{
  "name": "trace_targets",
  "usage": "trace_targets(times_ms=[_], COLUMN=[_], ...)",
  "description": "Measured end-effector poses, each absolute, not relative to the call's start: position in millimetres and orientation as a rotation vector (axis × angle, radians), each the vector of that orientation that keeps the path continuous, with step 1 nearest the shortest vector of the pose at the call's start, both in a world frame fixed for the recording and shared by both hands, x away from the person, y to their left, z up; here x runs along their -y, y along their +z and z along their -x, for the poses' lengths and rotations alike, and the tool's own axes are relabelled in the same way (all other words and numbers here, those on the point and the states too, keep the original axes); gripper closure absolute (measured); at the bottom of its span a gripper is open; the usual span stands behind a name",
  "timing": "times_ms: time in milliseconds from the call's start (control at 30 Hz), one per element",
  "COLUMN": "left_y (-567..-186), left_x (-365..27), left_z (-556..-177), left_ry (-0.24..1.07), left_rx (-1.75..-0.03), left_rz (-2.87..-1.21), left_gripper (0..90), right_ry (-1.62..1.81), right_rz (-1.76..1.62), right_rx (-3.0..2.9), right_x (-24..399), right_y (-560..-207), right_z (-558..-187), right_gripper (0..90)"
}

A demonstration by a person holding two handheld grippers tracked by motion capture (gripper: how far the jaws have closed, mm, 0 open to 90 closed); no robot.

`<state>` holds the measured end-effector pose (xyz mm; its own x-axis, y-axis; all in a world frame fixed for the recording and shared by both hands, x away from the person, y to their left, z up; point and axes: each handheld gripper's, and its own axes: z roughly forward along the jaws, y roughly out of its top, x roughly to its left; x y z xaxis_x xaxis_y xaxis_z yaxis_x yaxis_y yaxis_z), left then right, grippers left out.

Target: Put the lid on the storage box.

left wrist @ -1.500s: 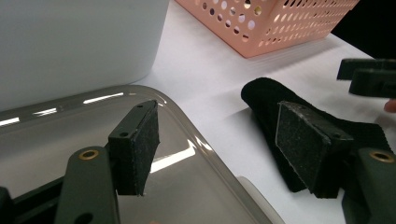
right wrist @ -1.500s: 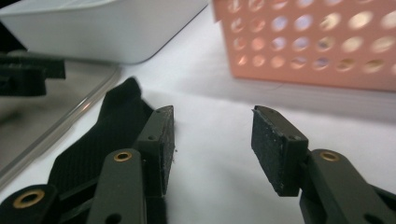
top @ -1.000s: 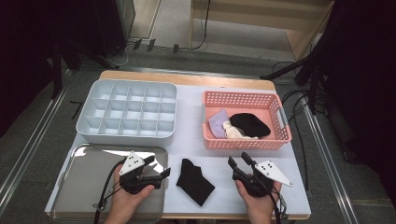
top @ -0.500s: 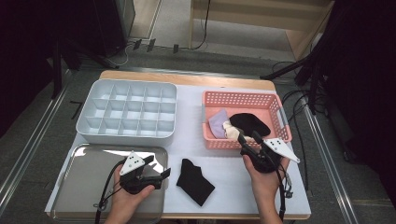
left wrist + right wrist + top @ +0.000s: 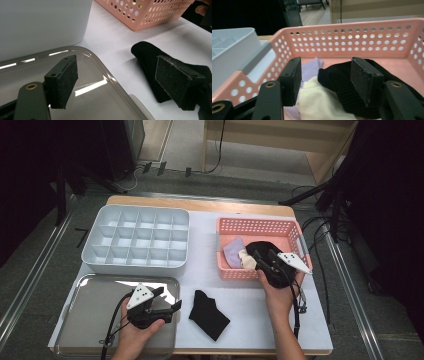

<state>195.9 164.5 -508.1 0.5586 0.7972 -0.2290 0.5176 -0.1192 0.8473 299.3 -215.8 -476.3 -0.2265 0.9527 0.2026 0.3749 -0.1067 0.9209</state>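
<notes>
A folded black sock [image 5: 209, 314] lies on the white table between the two hands; in the left gripper view the black sock [image 5: 147, 57] sits just past the right jaw. My left gripper [image 5: 169, 299] rests open over the right edge of the metal tray [image 5: 90, 310], nothing between its pads [image 5: 63, 82]. My right gripper [image 5: 263, 256] hangs open over the front of the pink basket [image 5: 260, 222]. Below its jaws lie a black cloth [image 5: 337, 82], a cream cloth [image 5: 317, 105] and a lavender cloth [image 5: 309, 67]. The pads touch none of them.
A white compartment organizer [image 5: 135, 237] stands at the back left, beside the basket. The table's wooden far edge [image 5: 200, 205] runs behind both. Cables trail from each gripper toward the front edge.
My right gripper has travelled from the front right of the table away from me to the basket's front rim. The left gripper and the black sock have stayed put.
</notes>
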Motion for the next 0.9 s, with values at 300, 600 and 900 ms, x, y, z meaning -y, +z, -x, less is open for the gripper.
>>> trace_targets(times_ms=[300,600,900], left_y=[-508.2,-508.6,-508.5], left_x=[-165.2,-164.0,-163.5], left_z=[-195.5,-196.4,-196.3], left_ry=[0.349,0.345,0.347], left_rx=[-1.084,-1.082,-1.08], left_rz=[-1.786,-1.787,-1.794], left_gripper=[19.3,19.4,20.3], right_ry=[1.306,1.17,1.083], right_rz=[-1.486,-1.604,-1.648], right_rx=[-1.601,-1.68,-1.753], right_x=[211.2,214.7,211.9], right_y=[-468.2,-478.3,-482.5], right_z=[-317.6,-348.4,-360.2], right_gripper=[42.1,41.2,35.8])
